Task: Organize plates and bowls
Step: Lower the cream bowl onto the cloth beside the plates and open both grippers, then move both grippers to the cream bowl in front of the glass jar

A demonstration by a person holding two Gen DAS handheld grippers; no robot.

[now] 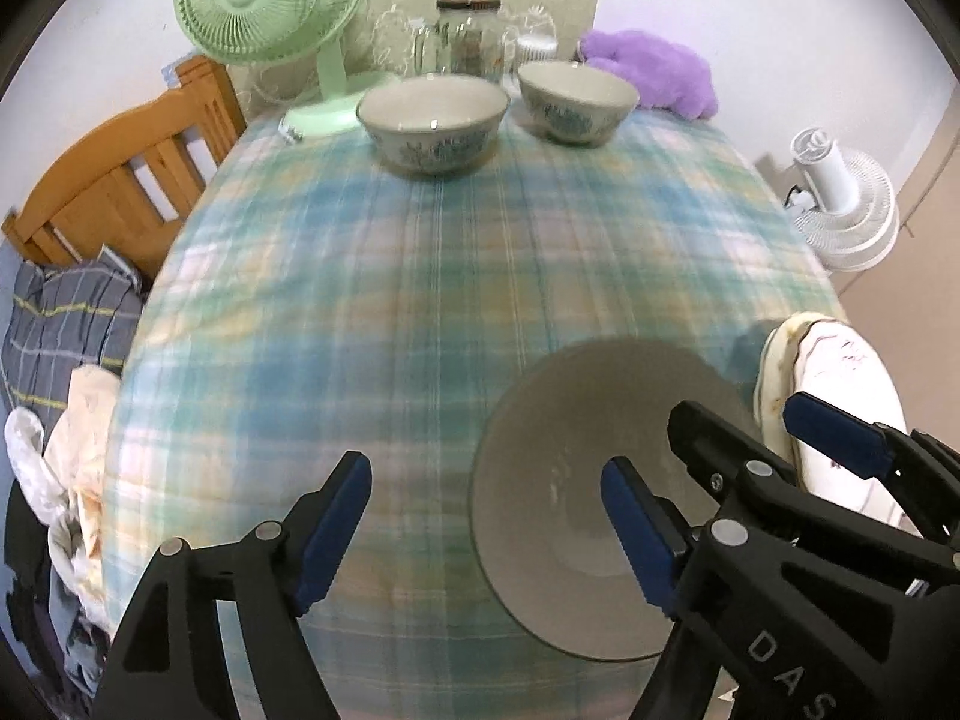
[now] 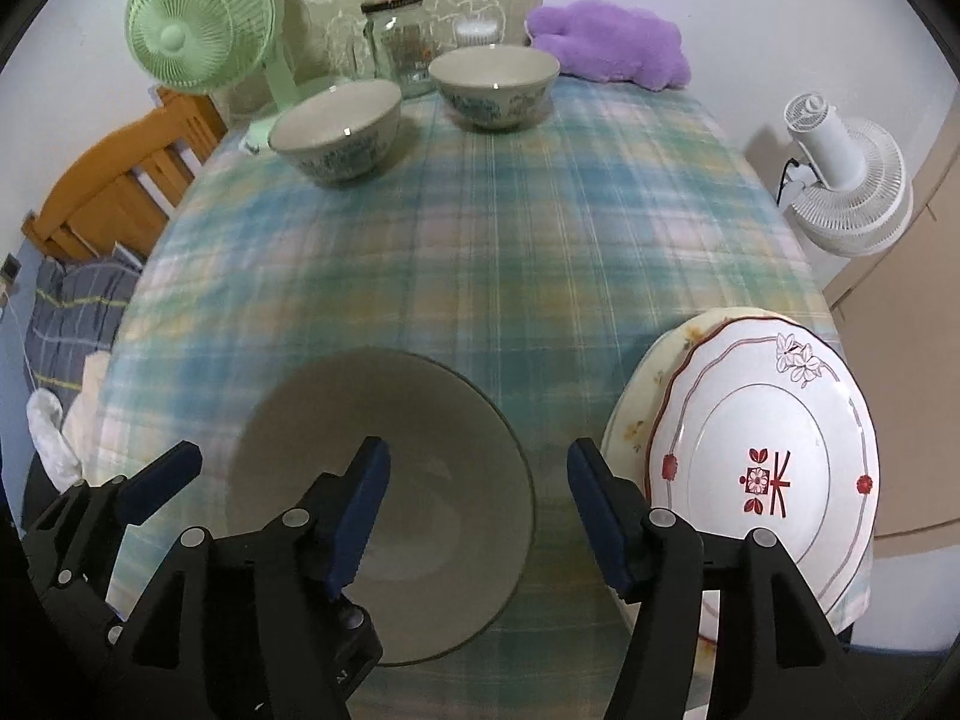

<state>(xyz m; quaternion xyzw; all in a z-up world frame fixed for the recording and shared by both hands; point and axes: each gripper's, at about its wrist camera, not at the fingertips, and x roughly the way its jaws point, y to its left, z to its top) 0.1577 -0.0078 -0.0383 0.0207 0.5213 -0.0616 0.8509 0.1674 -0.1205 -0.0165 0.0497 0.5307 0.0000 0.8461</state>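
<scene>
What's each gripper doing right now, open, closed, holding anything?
Left gripper: open, holding nothing; its fingers straddle the near rim of the big bowl.
Right gripper: open, holding nothing; fingers straddle the bowl's other rim.

bowls [image 2: 336,132]: glossy glazed ceramic | plate [image 2: 768,468]: smooth glossy | counter cloth [image 2: 480,252]: matt woven plaid | jar [image 2: 399,42]: clear glass | chair [image 2: 120,186]: varnished wood

A large plain bowl [image 2: 384,498] sits upright and empty near the table's front edge. Just right of it lie two stacked plates: a white plate [image 2: 762,468] with red motifs on a cream floral plate [image 2: 636,420]. Two smaller blue-patterned bowls [image 2: 336,132] [image 2: 495,87] stand upright and well apart from these, at the far end
</scene>
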